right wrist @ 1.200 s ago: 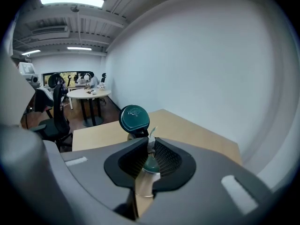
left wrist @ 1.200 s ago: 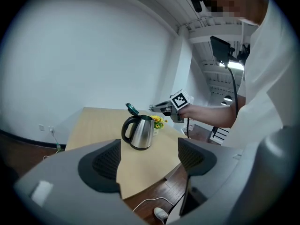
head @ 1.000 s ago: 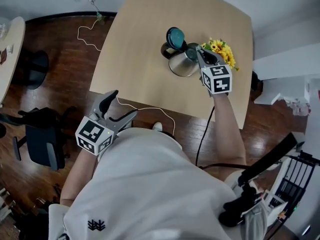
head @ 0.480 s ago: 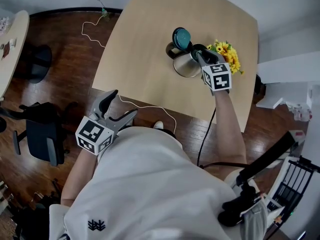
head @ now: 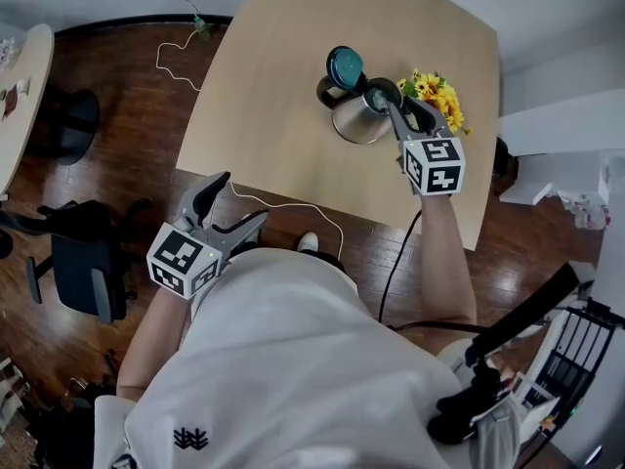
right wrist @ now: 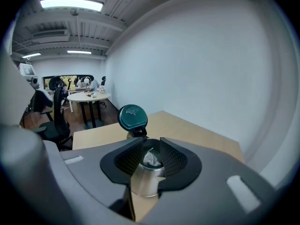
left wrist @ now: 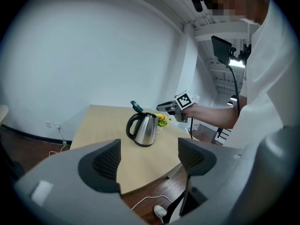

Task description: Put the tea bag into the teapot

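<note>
In mid-frame the tea bag (right wrist: 152, 158), light and limp, best pinched at its top, lies inside the teapot (right wrist: 146, 181). The right gripper (right wrist: 152, 140) has just been opening, with nothing between its jaws. The left gripper (left wrist: 149, 150) is parted and empty.

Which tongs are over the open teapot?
The right tongs: their jaws have just been opening above the teapot, with the tea bag inside it, not gripped. The left tongs hang open and empty, off the table.

Office: swivel chairs (head: 88, 272), meeting table (right wrist: 89, 96)

Dark wood floor (head: 117, 154), white walls (left wrist: 70, 46), blk office chair (head: 86, 277), ceiling striplight (right wrist: 71, 4)
</note>
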Action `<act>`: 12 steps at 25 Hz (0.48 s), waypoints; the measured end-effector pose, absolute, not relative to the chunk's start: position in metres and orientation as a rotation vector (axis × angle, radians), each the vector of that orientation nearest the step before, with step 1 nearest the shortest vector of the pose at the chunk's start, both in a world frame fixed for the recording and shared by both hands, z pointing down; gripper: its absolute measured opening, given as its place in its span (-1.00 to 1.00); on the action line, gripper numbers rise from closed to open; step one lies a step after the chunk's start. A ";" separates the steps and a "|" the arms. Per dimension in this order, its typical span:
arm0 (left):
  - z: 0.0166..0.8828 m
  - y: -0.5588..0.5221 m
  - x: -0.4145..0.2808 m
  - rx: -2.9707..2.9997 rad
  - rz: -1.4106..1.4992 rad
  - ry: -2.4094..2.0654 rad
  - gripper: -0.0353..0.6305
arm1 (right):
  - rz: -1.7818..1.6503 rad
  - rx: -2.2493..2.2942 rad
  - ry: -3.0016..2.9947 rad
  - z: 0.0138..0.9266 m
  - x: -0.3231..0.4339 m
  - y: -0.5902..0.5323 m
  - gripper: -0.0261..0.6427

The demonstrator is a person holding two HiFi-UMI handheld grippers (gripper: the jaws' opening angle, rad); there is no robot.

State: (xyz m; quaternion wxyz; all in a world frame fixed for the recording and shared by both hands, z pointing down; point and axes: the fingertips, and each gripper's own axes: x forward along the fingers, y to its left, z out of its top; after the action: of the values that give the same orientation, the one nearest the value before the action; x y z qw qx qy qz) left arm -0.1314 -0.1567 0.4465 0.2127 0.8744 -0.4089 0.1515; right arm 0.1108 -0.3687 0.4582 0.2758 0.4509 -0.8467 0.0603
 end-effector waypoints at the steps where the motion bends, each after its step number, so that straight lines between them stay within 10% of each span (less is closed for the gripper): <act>1: 0.446 -0.155 -0.128 2.430 0.422 -1.133 0.24 | 0.164 1.221 -2.291 0.453 0.113 -0.360 -0.60; 12: 0.462 -0.093 -0.071 2.354 0.492 -1.117 0.24 | 0.296 1.138 -2.423 0.470 0.143 -0.216 -0.53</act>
State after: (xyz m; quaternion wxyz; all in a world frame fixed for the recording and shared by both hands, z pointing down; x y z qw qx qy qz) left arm -0.0708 -0.0934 0.4621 0.2424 0.8613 -0.4086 0.1798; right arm 0.1432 -0.2160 0.4705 0.2221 0.4120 -0.8772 0.1071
